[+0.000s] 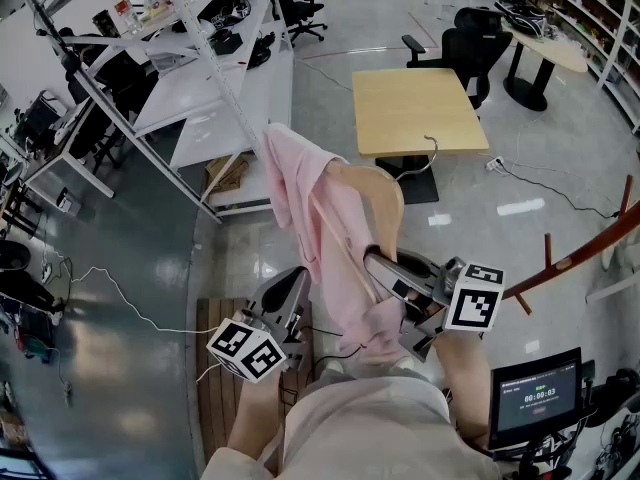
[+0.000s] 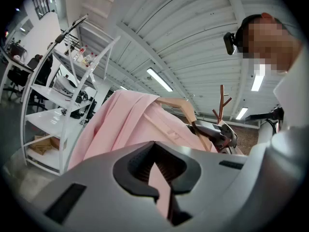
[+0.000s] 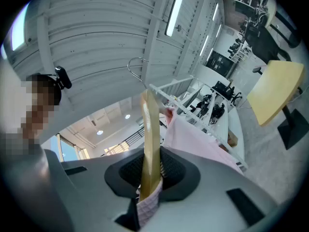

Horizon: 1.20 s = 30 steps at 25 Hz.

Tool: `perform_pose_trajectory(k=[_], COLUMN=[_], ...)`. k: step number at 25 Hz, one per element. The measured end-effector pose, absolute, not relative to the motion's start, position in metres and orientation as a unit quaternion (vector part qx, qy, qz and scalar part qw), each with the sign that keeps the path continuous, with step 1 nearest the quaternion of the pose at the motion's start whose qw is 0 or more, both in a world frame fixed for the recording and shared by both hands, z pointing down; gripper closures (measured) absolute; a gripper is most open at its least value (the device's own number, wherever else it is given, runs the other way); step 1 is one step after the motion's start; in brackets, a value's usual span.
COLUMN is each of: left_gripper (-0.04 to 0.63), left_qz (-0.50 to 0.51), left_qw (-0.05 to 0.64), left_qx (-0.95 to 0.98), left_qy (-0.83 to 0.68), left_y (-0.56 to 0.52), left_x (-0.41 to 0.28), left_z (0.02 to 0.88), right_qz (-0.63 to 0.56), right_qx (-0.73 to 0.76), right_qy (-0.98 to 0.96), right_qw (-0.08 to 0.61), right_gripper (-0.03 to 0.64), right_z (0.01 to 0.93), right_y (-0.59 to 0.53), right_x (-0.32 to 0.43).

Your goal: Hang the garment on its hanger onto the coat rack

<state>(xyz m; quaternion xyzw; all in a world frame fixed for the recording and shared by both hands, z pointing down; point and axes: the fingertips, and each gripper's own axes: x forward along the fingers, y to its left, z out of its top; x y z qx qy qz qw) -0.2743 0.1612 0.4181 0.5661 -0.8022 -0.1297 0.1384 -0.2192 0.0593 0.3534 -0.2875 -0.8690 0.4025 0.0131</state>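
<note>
A pink garment (image 1: 320, 218) hangs on a light wooden hanger (image 1: 375, 193), held up in front of me; the hanger's metal hook (image 1: 431, 154) points away to the right. My right gripper (image 1: 385, 268) is shut on the hanger's lower end, with a fold of fabric caught in the jaws (image 3: 147, 178). The left gripper (image 1: 300, 283) is shut on the garment's hem, and pink cloth (image 2: 159, 182) runs between its jaws. The red-brown coat rack (image 1: 570, 260) stands at the right, apart from the hanger, and its pegs (image 2: 221, 103) show in the left gripper view.
A wooden table (image 1: 415, 108) stands ahead, with black office chairs (image 1: 470, 43) beyond it. White shelving (image 1: 200, 78) runs along the left. A small screen (image 1: 535, 393) sits low at the right, and a slatted wooden board (image 1: 220, 378) lies by the person's feet.
</note>
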Motion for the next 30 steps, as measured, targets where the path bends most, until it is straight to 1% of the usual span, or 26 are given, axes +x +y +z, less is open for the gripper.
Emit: perform_pose_trajectory(k=[5,10,22,30], left_gripper=[0.589,0.589,0.589,0.589], left_qz=[-0.128,-0.121,-0.106,-0.101], left_qw=[0.144,0.149,0.153,0.13], left_qx=[0.588,0.637,0.729,0.77], left_qy=[-0.785,-0.747,-0.659,-0.616], left_y=[0.1,0.046,-0.027,-0.073], left_x=[-0.257,-0.252,-0.226,-0.197], left_z=[0.42,0.415,0.405,0.384], right_qz=[0.389,0.387,0.387,0.356], right_qx=[-0.271,-0.229,-0.117,-0.073], right_qy=[-0.88,-0.893,-0.914,-0.928], right_qw=[0.019,0.009,-0.049,-0.088], right_gripper=[0.568,0.566,0.566,0.566], right_z=[0.361,0.368,0.359,0.325], right_y=[0.016,-0.011,-0.074,-0.122], right_x=[-0.204,-0.192,-0.158,-0.129])
